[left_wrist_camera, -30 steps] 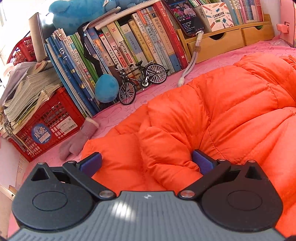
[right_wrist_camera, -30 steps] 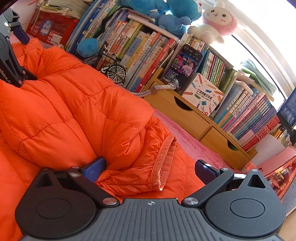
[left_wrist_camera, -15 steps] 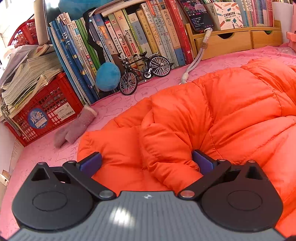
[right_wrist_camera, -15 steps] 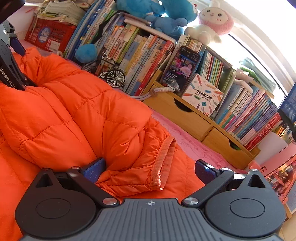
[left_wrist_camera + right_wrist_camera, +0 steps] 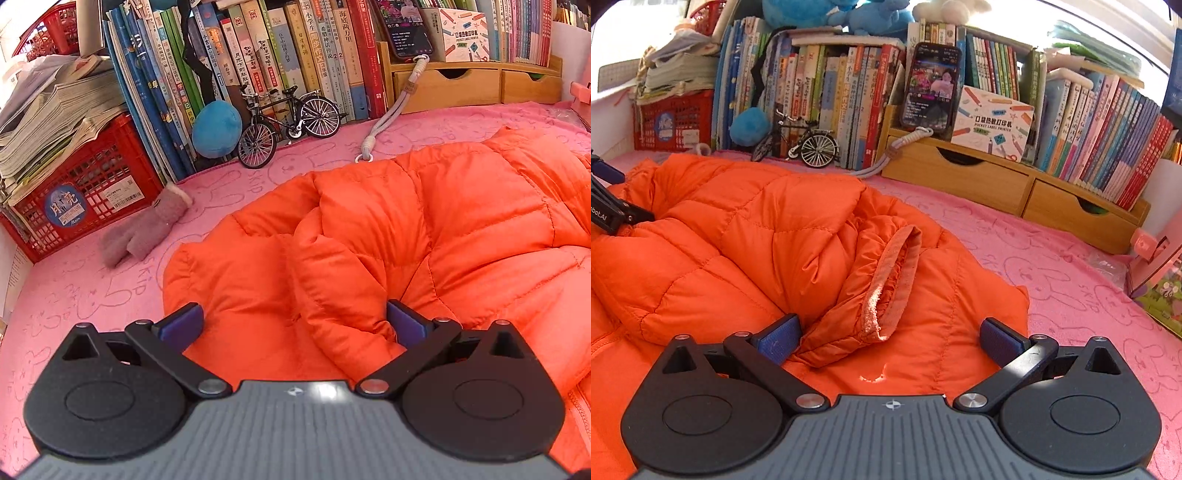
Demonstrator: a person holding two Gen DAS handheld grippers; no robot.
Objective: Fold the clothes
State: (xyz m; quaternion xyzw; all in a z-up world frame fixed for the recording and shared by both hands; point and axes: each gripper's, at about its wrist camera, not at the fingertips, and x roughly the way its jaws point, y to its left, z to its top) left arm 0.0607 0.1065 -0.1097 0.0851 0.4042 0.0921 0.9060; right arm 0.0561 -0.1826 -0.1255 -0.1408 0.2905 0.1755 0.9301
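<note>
Jaws wide, orange jacket [image 5: 424, 221] between.

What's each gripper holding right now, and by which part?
Nothing is held. The left gripper has its jaws wide open around a puffy fold of the orange jacket; the right gripper is open beside the sleeve cuff.

Sunlit pink rabbit-print cover [image 5: 1052, 266] — crowded row of books [image 5: 258, 66] behind, wooden drawers [image 5: 997, 181] alongside.

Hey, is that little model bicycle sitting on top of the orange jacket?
No, the model bicycle stands on the pink cloth against the books, apart from the orange jacket.
</note>
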